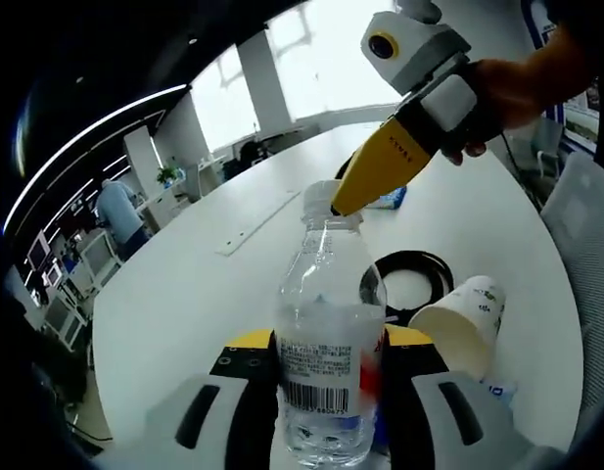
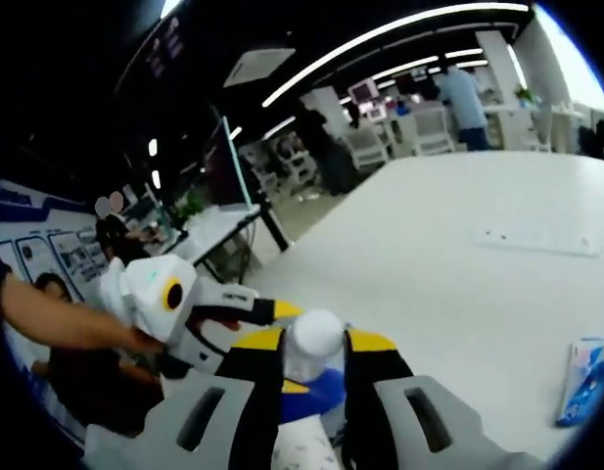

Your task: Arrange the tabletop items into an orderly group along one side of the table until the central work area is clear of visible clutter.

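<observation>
Bottle (image 1: 326, 352): standing upright over table (image 1: 204, 284), clamped at label by left gripper (image 1: 326, 377).
Cap (image 2: 314, 335): sitting between jaws of right gripper (image 2: 314, 357), closing on it, prob. screwing.
Still cluttering centre: paper cup (image 1: 463, 318) lying on side, black ring (image 1: 411, 279), blue packet (image 2: 582, 382).
Progress: early, grouping not yet showing.

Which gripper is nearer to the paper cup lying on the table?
Left. The left gripper, shut on the water bottle, is just beside the paper cup. The right gripper is at the bottle cap, farther from the cup.
</observation>
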A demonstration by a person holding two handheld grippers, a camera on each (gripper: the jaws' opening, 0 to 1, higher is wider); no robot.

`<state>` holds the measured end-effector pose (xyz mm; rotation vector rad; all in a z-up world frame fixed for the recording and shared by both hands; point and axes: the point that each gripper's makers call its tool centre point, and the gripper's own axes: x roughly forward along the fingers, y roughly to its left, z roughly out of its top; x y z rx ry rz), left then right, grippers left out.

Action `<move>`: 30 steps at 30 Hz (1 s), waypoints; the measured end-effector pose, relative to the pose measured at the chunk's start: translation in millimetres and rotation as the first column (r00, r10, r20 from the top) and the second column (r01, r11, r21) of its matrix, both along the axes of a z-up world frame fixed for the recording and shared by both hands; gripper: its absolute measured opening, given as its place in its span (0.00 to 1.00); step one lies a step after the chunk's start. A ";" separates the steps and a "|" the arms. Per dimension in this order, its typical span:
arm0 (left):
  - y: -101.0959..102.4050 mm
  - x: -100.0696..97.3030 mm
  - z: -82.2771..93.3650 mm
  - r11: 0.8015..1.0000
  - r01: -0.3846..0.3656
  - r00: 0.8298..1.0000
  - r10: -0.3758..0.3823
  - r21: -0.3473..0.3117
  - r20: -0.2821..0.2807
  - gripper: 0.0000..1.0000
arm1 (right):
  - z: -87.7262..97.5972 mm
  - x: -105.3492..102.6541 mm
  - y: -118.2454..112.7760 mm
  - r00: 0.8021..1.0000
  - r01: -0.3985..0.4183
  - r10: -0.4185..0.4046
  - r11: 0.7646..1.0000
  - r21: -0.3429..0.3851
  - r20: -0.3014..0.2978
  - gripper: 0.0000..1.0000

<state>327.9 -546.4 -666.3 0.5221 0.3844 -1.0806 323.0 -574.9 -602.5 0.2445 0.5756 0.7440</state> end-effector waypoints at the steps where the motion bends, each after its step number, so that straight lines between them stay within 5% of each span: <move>1: 0.1 0.1 0.2 1.000 0.000 1.000 0.000 -0.001 0.000 0.39 | 1.0 -0.7 0.9 1.000 -0.003 0.003 1.000 -0.005 0.006 0.19; 12: -0.3 -3.2 11.5 0.999 -0.020 1.000 0.019 -0.046 -0.011 0.39 | 24.4 -6.4 14.8 0.992 -0.061 0.066 0.997 -0.046 0.108 0.18; 30: 0.1 -8.5 13.8 0.998 0.008 0.999 -0.010 -0.065 -0.039 0.38 | 38.1 -17.1 40.4 0.973 -0.144 0.156 0.986 -0.082 0.169 0.18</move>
